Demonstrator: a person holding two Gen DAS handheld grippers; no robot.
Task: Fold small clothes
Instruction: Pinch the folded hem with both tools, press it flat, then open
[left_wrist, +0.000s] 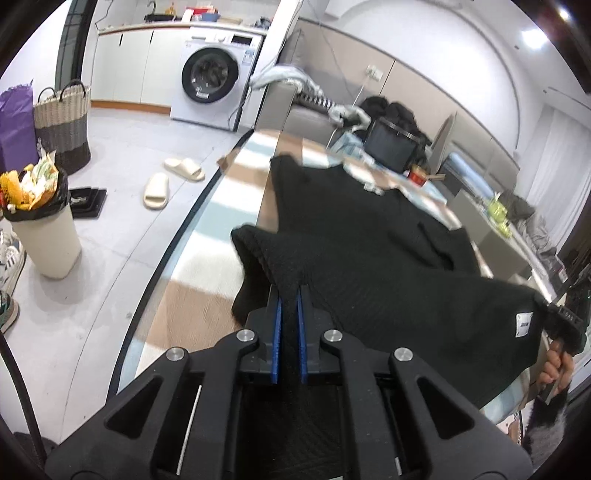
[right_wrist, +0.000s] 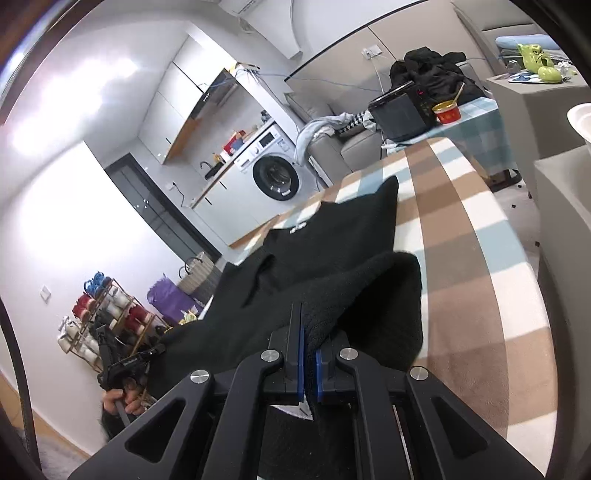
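Two grippers pinch the near edge of one black knit garment (left_wrist: 369, 236), one at each end of that edge. On the left, the left gripper (left_wrist: 290, 295) is clenched on a bunched corner, the cloth pressed between its blue pads (left_wrist: 277, 332). From there the near hem runs rightward, raised off the surface, to the far right of the left wrist view, where the right gripper (left_wrist: 565, 321) and the hand (left_wrist: 557, 369) holding it grip the other corner beside a small white label (left_wrist: 523, 324). The right wrist view confirms it: right gripper (right_wrist: 308, 317) clamped on dark fabric, no gap showing.

The rest of the garment lies ahead of both sets of jaws on the checked cloth (left_wrist: 207, 266) covering the table — its long axis stretches away from the hands, toward the black box (left_wrist: 391, 147) at the far end. Neither hand looks nearer; the held edge lies across that axis. My reading is that the next fold carries this lifted edge forward over the flat part, both hands together.
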